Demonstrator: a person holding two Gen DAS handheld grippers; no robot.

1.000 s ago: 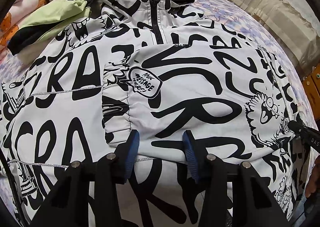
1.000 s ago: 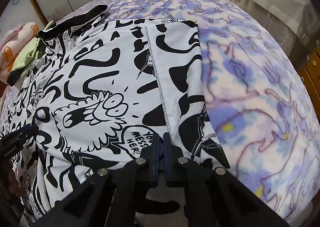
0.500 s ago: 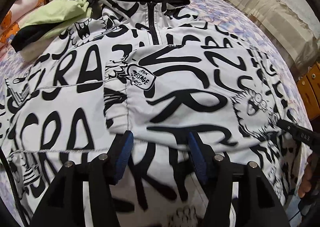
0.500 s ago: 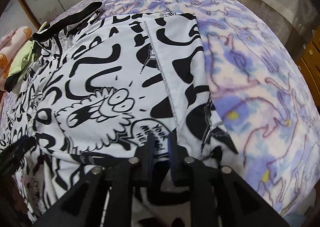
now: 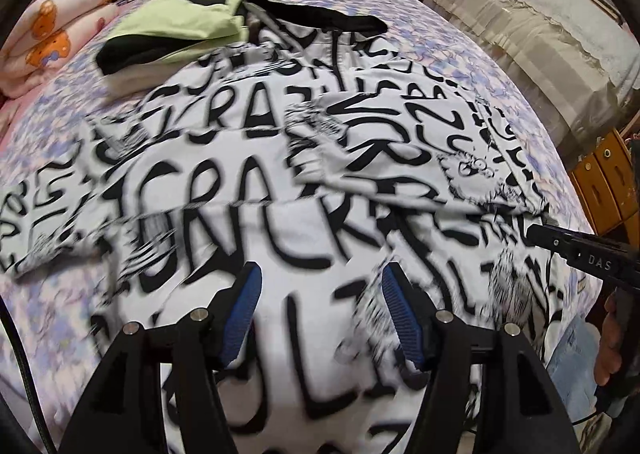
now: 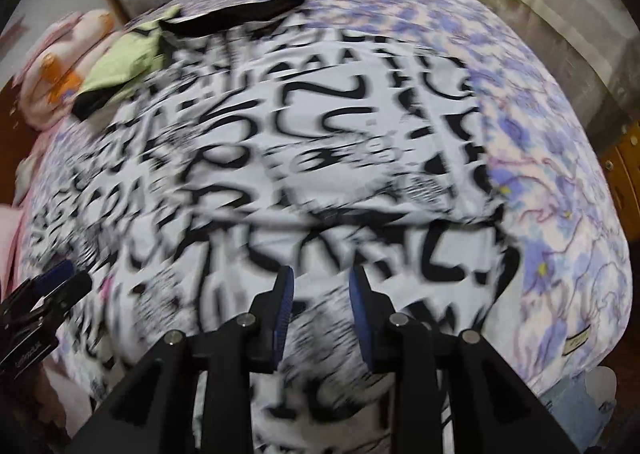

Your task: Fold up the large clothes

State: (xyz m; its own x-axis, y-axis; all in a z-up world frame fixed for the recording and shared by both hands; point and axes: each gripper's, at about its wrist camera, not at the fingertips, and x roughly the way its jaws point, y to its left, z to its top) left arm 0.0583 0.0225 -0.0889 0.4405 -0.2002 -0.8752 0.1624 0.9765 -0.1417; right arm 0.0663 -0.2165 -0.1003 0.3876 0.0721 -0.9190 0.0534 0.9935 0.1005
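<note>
The left gripper (image 5: 320, 318) and the right gripper (image 6: 320, 314) both hang over the white jacket with black graffiti lettering (image 5: 280, 181), blue-padded fingers (image 5: 242, 314) apart and opening, nothing between them. The jacket lies spread on the bed with the purple floral cover (image 6: 560, 181), its print smeared by blur and near hem cut off. Beyond its black collar (image 5: 320, 13), a folded lime-green garment (image 5: 180, 25) overlaps it.

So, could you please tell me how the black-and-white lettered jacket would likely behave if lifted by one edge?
The black-and-white lettered jacket lies in soft folds with creases, so it would probably droop limply. It covers most of the floral bedspread, so the rest would likely drag behind. Its smooth-looking fabric may slip.
</note>
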